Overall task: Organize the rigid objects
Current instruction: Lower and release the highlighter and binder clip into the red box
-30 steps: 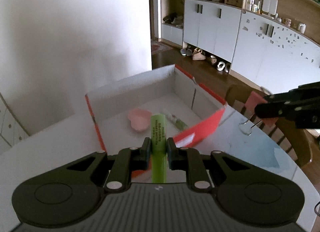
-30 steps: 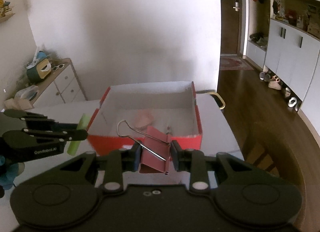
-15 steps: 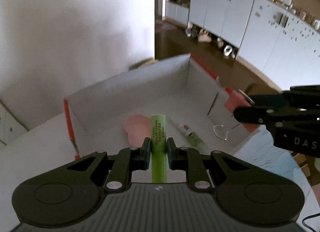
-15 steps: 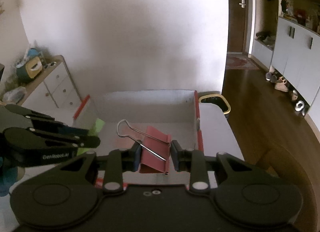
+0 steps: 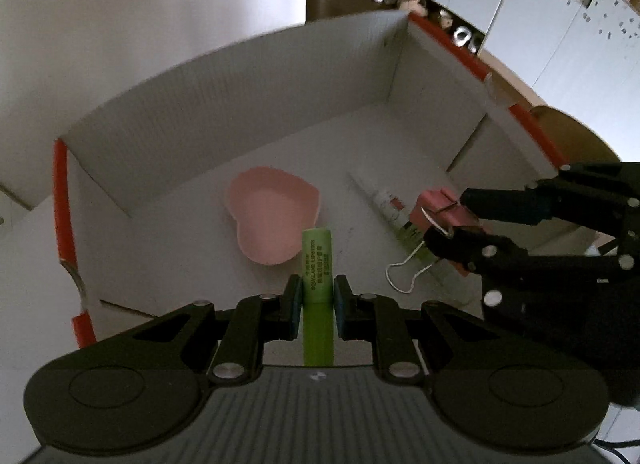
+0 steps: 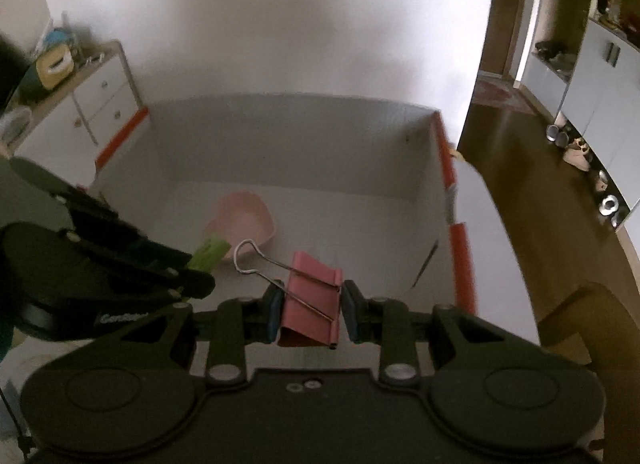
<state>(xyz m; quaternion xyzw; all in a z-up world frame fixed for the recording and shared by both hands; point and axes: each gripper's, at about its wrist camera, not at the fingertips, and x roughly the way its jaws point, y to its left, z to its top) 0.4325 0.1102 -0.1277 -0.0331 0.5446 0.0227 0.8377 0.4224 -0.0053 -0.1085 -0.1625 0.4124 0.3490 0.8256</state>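
Observation:
My left gripper (image 5: 316, 298) is shut on a green lipstick tube (image 5: 317, 284) and holds it over the open red-edged cardboard box (image 5: 240, 104). My right gripper (image 6: 310, 310) is shut on a pink binder clip (image 6: 310, 304), also over the box (image 6: 304, 136). In the left wrist view the clip (image 5: 440, 212) and right gripper (image 5: 456, 230) hang just above a small white-and-green tube (image 5: 388, 208) on the box floor. A pink heart-shaped dish (image 5: 272, 220) lies in the box middle. The green tube (image 6: 208, 254) also shows in the right wrist view.
The box stands on a white table (image 6: 492, 232). A wooden chair back (image 6: 592, 328) is at the right. A white drawer unit (image 6: 96, 104) stands by the wall at the left. White cabinets (image 5: 540, 4) and shoes line the far room.
Both grippers have moved forward and down over the box, each still holding its object. The binder clip now hangs low inside the box near the small tube.

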